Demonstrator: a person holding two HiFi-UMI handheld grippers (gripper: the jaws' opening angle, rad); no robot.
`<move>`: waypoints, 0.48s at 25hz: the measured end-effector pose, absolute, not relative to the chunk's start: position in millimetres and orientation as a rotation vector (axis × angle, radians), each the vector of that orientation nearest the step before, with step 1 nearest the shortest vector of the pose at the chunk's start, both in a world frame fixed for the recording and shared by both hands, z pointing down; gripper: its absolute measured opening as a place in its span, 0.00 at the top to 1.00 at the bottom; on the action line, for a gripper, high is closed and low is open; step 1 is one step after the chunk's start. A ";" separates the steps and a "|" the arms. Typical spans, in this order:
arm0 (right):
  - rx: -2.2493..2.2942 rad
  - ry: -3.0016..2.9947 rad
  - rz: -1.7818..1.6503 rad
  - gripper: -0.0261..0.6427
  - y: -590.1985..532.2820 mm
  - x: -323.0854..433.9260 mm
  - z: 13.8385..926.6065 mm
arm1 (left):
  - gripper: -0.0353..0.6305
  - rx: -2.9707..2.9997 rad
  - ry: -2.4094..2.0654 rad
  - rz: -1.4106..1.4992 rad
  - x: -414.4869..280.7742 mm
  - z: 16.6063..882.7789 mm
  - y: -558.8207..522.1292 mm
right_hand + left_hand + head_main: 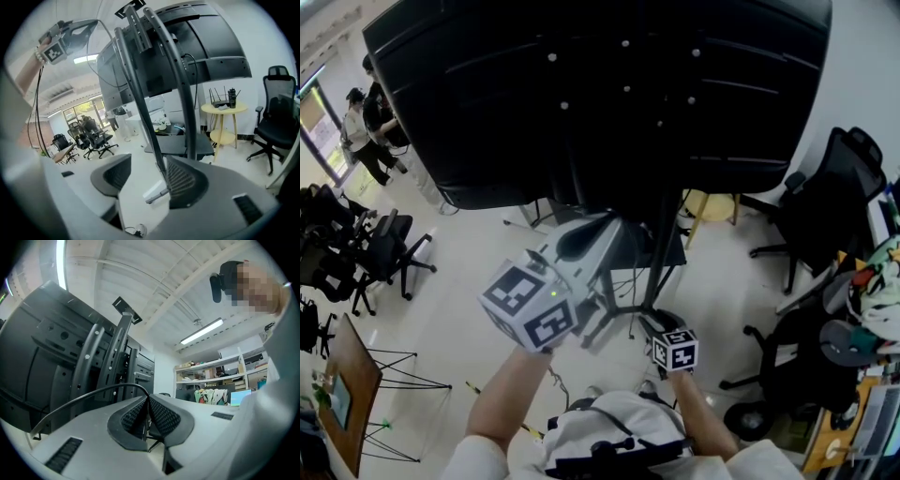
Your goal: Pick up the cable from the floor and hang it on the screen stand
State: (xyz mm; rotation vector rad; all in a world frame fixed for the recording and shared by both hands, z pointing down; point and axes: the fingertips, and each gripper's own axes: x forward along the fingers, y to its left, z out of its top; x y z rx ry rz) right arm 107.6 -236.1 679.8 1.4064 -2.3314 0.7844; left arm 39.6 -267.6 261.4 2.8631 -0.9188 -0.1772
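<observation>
The big black screen (609, 84) hangs on its dark stand (661, 253), seen from behind. My left gripper (612, 225) is raised level toward the stand's rails (117, 348). Its jaws (147, 399) are shut on a thin black cable (84, 397) that arcs away to the left. In the right gripper view that cable (37, 108) hangs down from the raised left gripper (70, 30). My right gripper (667, 328) is lower, near the stand's foot. It (147, 176) is open with nothing held, and a stand upright (180, 93) rises just beyond its jaws.
Black office chairs stand at the left (384, 248) and right (825, 206). A round yellow side table (225, 110) is behind the stand. A wooden desk (352, 384) is at lower left. People (361, 131) stand far off at the left.
</observation>
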 end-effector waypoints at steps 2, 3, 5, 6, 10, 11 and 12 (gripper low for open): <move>1.414 -2.321 0.788 0.57 -238.4 106.8 683.3 | 0.94 2.893 -0.893 -0.197 40.3 243.4 -263.5; 1.419 -2.320 0.788 0.57 -240.3 106.0 683.5 | 0.94 2.908 -0.882 -0.210 39.7 233.9 -261.4; 1.425 -2.322 0.776 0.57 -245.8 104.0 681.7 | 0.94 2.935 -0.862 -0.240 37.5 215.3 -257.6; 1.427 -2.320 0.764 0.57 -249.2 103.3 680.8 | 0.94 2.947 -0.854 -0.255 36.2 206.8 -256.2; 1.441 -2.290 0.728 0.57 -264.2 104.4 683.6 | 0.94 2.993 -0.829 -0.293 32.1 178.7 -254.2; 1.444 -2.284 0.726 0.57 -268.1 104.4 684.2 | 0.94 3.004 -0.825 -0.299 30.8 172.4 -254.4; 1.446 -2.281 0.724 0.57 -271.9 104.1 685.0 | 0.94 3.014 -0.822 -0.303 29.3 166.1 -254.8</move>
